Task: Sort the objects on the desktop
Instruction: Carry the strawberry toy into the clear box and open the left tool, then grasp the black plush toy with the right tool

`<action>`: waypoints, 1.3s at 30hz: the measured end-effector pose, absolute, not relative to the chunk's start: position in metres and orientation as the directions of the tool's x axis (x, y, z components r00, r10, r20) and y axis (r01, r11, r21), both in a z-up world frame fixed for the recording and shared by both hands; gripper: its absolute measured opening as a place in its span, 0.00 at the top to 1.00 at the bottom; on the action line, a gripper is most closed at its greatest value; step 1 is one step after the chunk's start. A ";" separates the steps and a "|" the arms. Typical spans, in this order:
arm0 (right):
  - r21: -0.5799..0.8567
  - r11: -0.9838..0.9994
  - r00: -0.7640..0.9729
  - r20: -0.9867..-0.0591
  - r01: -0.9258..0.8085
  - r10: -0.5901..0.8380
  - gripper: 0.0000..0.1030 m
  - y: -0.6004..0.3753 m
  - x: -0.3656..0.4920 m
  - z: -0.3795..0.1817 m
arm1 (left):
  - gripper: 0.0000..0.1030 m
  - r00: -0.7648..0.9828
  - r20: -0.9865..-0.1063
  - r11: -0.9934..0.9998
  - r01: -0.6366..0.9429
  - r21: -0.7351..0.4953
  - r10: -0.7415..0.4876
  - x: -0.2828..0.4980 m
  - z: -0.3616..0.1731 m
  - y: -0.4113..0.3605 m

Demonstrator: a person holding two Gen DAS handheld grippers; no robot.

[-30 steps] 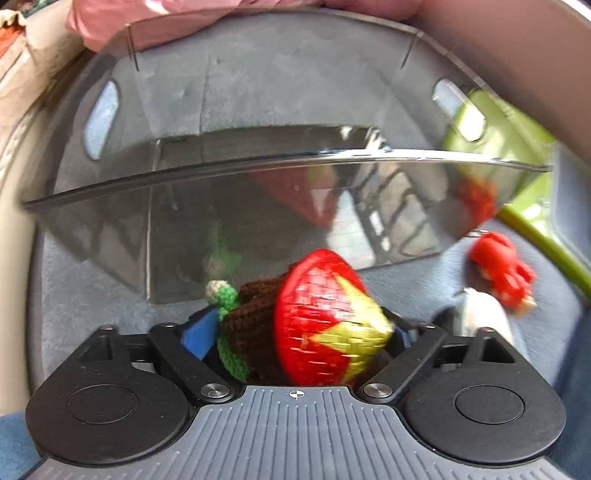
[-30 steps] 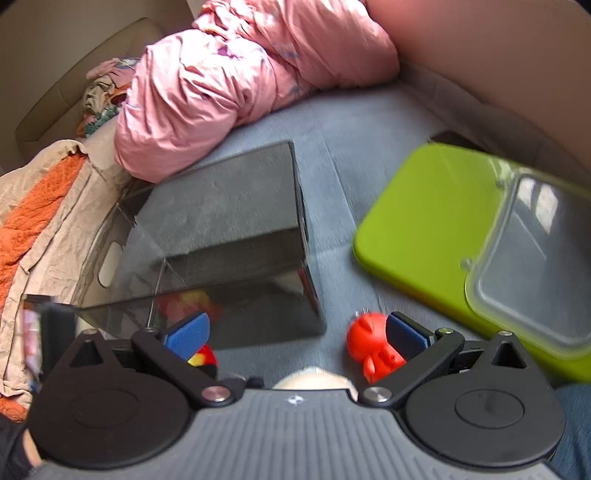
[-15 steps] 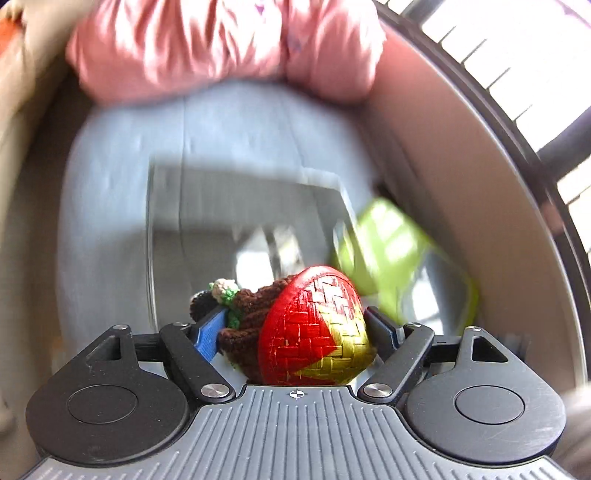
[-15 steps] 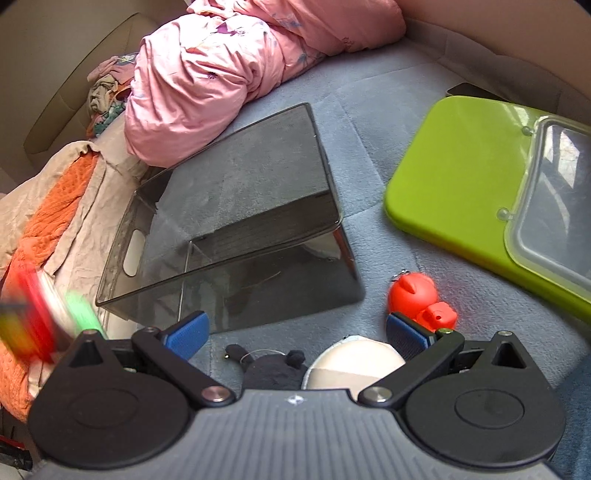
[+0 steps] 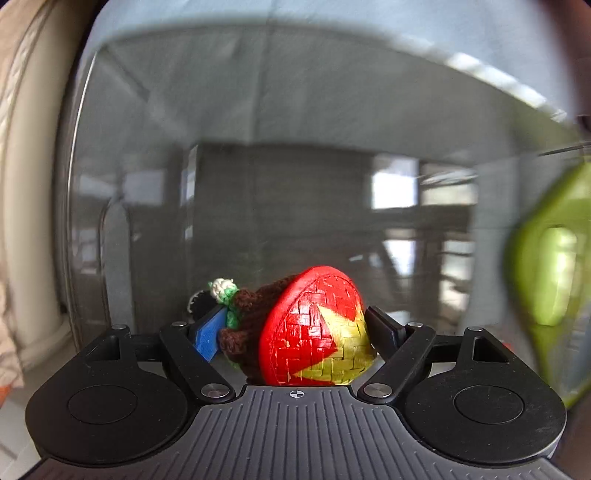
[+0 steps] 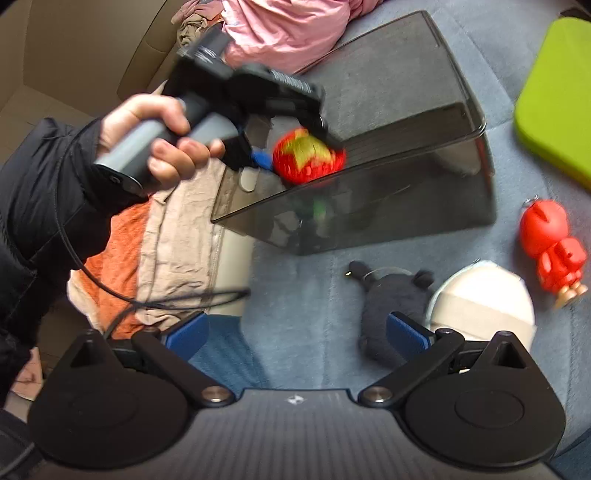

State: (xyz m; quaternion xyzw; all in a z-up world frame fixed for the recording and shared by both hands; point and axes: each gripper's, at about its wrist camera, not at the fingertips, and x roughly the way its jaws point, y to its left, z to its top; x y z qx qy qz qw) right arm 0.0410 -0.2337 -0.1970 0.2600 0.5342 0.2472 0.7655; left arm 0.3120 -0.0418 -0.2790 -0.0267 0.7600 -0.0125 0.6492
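My left gripper is shut on a red and yellow woven toy with a brown knitted part. It holds the toy over the open smoky clear bin. The right wrist view shows the left gripper and the woven toy above the bin's left end. My right gripper is open and empty above the blue-grey surface. Near it lie a dark plush toy, a white round object and a red figurine.
A lime green lid lies at the right; it also shows blurred in the left wrist view. Pink bedding lies behind the bin. Orange and beige cloths lie at the left.
My left gripper has carried the woven toy up and over the bin's open top. My right gripper has pulled back and up, so the plush, white object and figurine show in full.
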 end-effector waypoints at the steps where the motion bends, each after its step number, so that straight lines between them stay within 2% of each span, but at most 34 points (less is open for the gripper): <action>1: 0.657 0.748 0.309 -0.696 -0.089 0.648 0.00 -0.236 0.042 -0.200 | 0.18 -0.168 -0.984 0.998 -0.028 -0.048 -0.052 0.311 -0.284 -0.043; 7: 0.646 0.762 0.313 -0.715 -0.049 0.625 0.00 -0.245 0.044 -0.210 | 0.14 -0.178 -0.984 1.000 -0.015 0.023 0.020 0.313 -0.298 -0.059; 13: 0.646 0.760 0.309 -0.710 -0.069 0.632 0.00 -0.243 0.042 -0.209 | 0.08 -0.244 -0.969 0.998 0.061 0.031 0.045 0.307 -0.292 -0.076; 18: 0.639 0.763 0.324 -0.704 -0.098 0.631 0.00 -0.240 0.042 -0.203 | 0.06 -0.172 -0.985 0.994 0.112 -0.007 0.013 0.284 -0.238 -0.067; 21: 0.616 0.778 0.345 -0.708 -0.125 0.616 0.00 -0.239 0.041 -0.195 | 0.03 -0.044 -0.998 0.982 0.184 -0.052 -0.045 0.259 -0.189 -0.057; 24: 0.518 0.847 0.405 -0.753 -0.123 0.519 0.00 -0.250 0.037 -0.183 | 0.03 0.031 -0.983 0.950 0.261 -0.169 -0.183 0.216 -0.150 -0.050; 27: 0.372 0.920 0.450 -0.806 -0.122 0.386 0.00 -0.259 0.032 -0.173 | 0.00 0.099 -0.919 0.899 0.269 -0.345 -0.382 0.170 -0.137 -0.031; 29: 0.251 0.953 0.458 -0.836 -0.171 0.303 0.00 -0.252 0.030 -0.167 | 0.00 0.157 -0.876 0.874 0.264 -0.408 -0.456 0.142 -0.139 -0.018; 34: 0.059 0.895 0.377 -0.893 -0.442 0.245 0.00 -0.185 0.038 -0.183 | 0.00 0.192 -0.896 0.911 0.182 -0.369 -0.401 0.089 -0.190 -0.002; 36: 0.035 0.856 0.307 -0.925 -0.515 0.223 0.02 -0.157 0.051 -0.200 | 0.00 0.156 -0.912 0.922 0.145 -0.360 -0.380 0.077 -0.205 0.007; 39: 0.031 0.825 0.195 -0.966 -0.564 0.171 0.05 -0.121 0.074 -0.232 | 0.00 0.144 -0.898 0.905 0.167 -0.392 -0.415 0.059 -0.204 0.025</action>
